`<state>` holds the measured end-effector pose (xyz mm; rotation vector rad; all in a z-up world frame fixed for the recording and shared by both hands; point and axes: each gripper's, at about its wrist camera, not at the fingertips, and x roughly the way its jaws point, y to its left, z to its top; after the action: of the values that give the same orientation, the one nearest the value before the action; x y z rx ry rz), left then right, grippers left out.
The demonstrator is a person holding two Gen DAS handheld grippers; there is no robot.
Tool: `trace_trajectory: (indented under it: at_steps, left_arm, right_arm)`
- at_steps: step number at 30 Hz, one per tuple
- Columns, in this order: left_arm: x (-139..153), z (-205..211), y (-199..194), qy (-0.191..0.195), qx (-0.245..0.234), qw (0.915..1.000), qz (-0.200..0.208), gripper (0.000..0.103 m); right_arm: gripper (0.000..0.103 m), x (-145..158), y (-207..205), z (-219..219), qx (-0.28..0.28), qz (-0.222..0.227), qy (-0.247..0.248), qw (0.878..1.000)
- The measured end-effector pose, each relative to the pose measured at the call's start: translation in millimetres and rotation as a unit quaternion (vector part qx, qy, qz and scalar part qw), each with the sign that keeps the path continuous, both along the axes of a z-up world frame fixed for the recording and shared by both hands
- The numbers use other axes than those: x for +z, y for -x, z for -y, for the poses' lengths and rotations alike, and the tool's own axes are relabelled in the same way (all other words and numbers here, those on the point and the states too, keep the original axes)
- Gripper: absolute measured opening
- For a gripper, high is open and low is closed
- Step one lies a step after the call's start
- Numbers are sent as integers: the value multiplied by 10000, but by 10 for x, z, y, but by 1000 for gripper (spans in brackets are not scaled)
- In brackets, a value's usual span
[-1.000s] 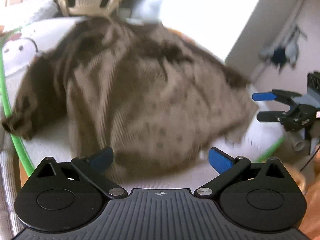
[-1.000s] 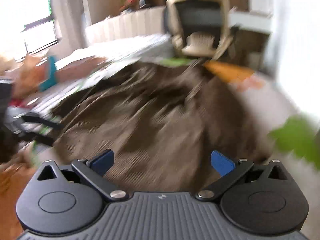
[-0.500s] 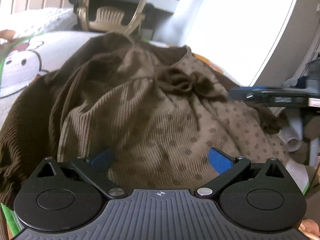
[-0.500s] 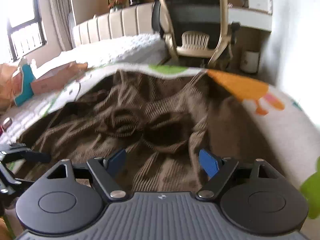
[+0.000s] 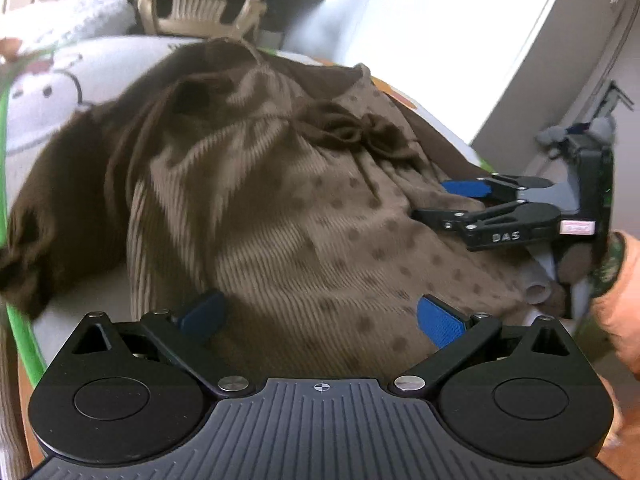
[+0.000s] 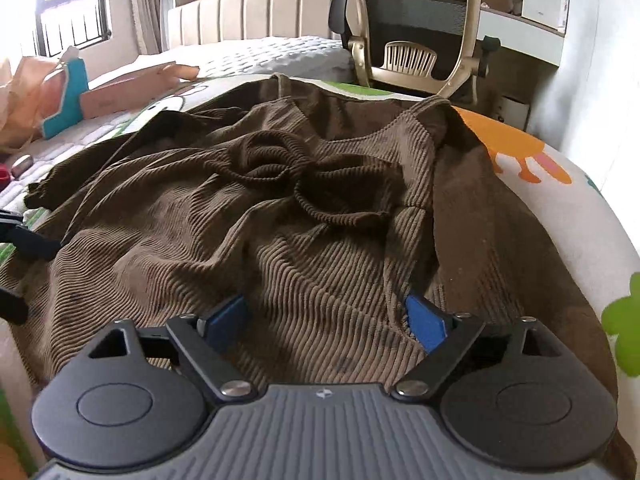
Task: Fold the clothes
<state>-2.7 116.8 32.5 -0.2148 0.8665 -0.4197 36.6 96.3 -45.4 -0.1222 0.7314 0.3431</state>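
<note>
Left wrist view. Left claw (image 5: 318, 314) low over the dress (image 5: 280, 216), jaws wide apart, gripping nothing, blue pads (image 5: 440, 320) on each side of the cloth near its close edge. Brown ribbed dress with dots, spread on a mat (image 5: 60, 92) with cartoon pictures. Dark bow (image 5: 352, 130) high up on the dress, near the neck. Dark sleeve (image 5: 60, 200) flopped out to the left, end almost at the mat's green edge (image 5: 20, 340). Bare mat past the sleeve on the far left. Right claw (image 5: 452, 200) coming in from the right, tips lying on the dress's right side, jaws a little apart, nothing seen between them. Part of a hand (image 5: 616, 292) behind it. White wall (image 5: 440, 32) close on the right, chair (image 5: 200, 4) past the far edge. A bit blurry.

Right wrist view. Right claw (image 6: 326, 318) low on the dress (image 6: 240, 220), jaws spread, released, cloth lying between the pads but not pinched. Fold edge of the top layer running down to just beside the right pad (image 6: 426, 322). Darker under layer showing to the right of that edge. Bow (image 6: 288, 168) bunched in the middle. Far hem up near the chair (image 6: 416, 28). Bare mat (image 6: 560, 200) on the right, with an orange picture and a green one, then wall (image 6: 600, 80) close by. More room on the left: bed (image 6: 256, 56), cardboard (image 6: 132, 88), window (image 6: 68, 20). Dark bits of the left claw (image 6: 20, 240) at the left edge, too little showing to tell about its jaws here.
</note>
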Motion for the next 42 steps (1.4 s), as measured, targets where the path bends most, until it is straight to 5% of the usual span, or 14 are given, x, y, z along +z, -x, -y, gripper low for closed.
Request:
trace_trajectory:
  at_steps: [3,6,9,12,15,21,26,30,33,37,42]
  left_arm:
    - [56,-47,-29,263,105,9995,-135,103]
    - [185,-221,-170,538,514,9969,240,103]
    - [351,-378,-316,-122,1042,9906,878,103]
    - [417,-587,-542,-1085,1748,9712,1201,103]
    - [384,-860,-801,-1196,2037,9667,981,102]
    - [330,-1056,-1040,-981,1916,9730,839,100]
    - [454,-1008,-1213,-352,1494,9841,894,100]
    - [454,-829,-1567,188,1264,9897,648,100]
    - [453,-695,-1833,592,1088,9912,462,100]
    - [452,-516,-2188,1129,849,9897,211,100]
    - [388,-500,-2474,1756,838,9809,-45,100]
  right_arm:
    - [98,0,-18,-49,40,-1,1,10000]
    - [100,1,-38,-70,96,-31,29,9999]
    - [102,3,-67,-74,118,-63,33,9999]
    - [102,19,-122,-64,82,-122,33,9999]
    - [102,160,-224,-53,61,87,-78,9999]
    - [102,634,-638,47,-214,714,-267,9969]
    - [102,1020,-1143,402,-482,788,-842,9922]
    - [102,997,-1693,671,-451,82,-1898,9808]
    - [102,684,-2055,764,-701,-601,-2679,9590]
    - [102,208,-2402,863,-1203,-1353,-3715,9106]
    - [102,469,-2374,744,-369,-787,-4143,9060]
